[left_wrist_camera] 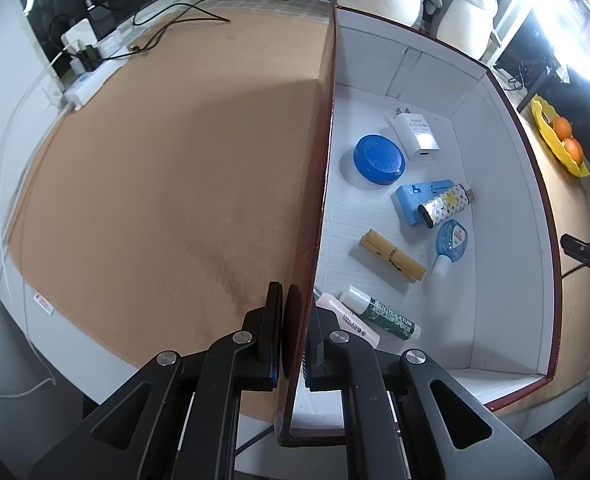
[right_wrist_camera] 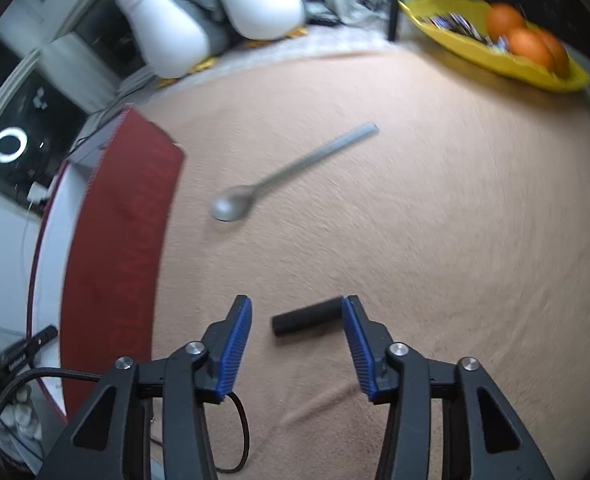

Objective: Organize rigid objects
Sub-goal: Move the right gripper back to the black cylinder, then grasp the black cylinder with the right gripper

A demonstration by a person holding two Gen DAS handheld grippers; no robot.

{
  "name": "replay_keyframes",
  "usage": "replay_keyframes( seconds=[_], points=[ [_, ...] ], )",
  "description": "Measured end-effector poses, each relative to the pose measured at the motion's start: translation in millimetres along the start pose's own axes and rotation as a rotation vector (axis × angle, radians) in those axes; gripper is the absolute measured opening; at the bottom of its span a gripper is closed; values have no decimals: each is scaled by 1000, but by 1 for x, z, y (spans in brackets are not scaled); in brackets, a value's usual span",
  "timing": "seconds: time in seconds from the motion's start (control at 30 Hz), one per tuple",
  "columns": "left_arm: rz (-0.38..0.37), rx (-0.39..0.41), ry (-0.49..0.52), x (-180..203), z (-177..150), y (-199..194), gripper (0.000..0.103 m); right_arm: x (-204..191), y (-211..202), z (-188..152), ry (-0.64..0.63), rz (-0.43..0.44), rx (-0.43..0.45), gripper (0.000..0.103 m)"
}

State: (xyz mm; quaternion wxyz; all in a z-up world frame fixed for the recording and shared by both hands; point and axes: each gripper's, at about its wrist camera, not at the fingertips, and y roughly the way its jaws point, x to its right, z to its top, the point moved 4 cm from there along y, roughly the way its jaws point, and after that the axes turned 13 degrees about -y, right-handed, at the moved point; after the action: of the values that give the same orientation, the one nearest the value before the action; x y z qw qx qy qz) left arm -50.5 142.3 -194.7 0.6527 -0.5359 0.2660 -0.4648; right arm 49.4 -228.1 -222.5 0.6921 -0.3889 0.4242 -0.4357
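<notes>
The red cardboard box with white inside (left_wrist_camera: 507,184) is gripped by the left gripper (left_wrist_camera: 295,344), whose jaws are closed narrowly on its near side wall, probably so that the box is kept steady while things are put in. Inside the box are seen a round blue lid (left_wrist_camera: 379,159), a white charger plug (left_wrist_camera: 415,132), a blue rectangular case (left_wrist_camera: 411,200) with a patterned cylinder (left_wrist_camera: 447,204) resting on it, a wooden clip (left_wrist_camera: 393,256), a small blue bottle (left_wrist_camera: 451,244) and two tubes near the gripped wall. The right gripper (right_wrist_camera: 297,340) is held with jaws wide around a short black cylinder (right_wrist_camera: 307,321), which lies on the tan table (right_wrist_camera: 435,220) outside the box, to its right. A grey metal spoon (right_wrist_camera: 279,178) is also left outside, farther from the gripper.
</notes>
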Motion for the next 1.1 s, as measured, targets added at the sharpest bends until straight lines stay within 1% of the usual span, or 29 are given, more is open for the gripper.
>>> replay_keyframes(
  seconds=[0.13,0.23,0.37,0.43,0.6,0.77,0.87,0.9,1.0,1.1],
  points=[
    [-2,-7,16,1,2,2,7,10,11,-8,76,15,-33,34],
    [-3,-12,27,2,2,4,7,15,17,-11,128,33,-44,34],
    [-4,-14,38,4,3,4,7,15,22,-7,154,18,-43,34],
    [-7,-17,43,4,4,5,7,16,25,-5,170,27,-45,34],
    [-10,-22,52,4,4,7,7,6,36,-2,137,1,-78,30],
    [-10,-25,57,5,5,9,7,-5,36,-4,71,-48,-94,30],
    [-9,-27,61,5,5,9,7,-9,37,-5,19,-83,-104,21],
    [-10,-28,62,6,5,10,7,-9,37,-6,10,-89,-106,15],
    [-10,-29,61,6,6,10,7,-7,38,-6,9,-71,-105,15],
    [-11,-29,61,6,6,10,7,-4,34,-7,4,-78,-96,15]
  ],
)
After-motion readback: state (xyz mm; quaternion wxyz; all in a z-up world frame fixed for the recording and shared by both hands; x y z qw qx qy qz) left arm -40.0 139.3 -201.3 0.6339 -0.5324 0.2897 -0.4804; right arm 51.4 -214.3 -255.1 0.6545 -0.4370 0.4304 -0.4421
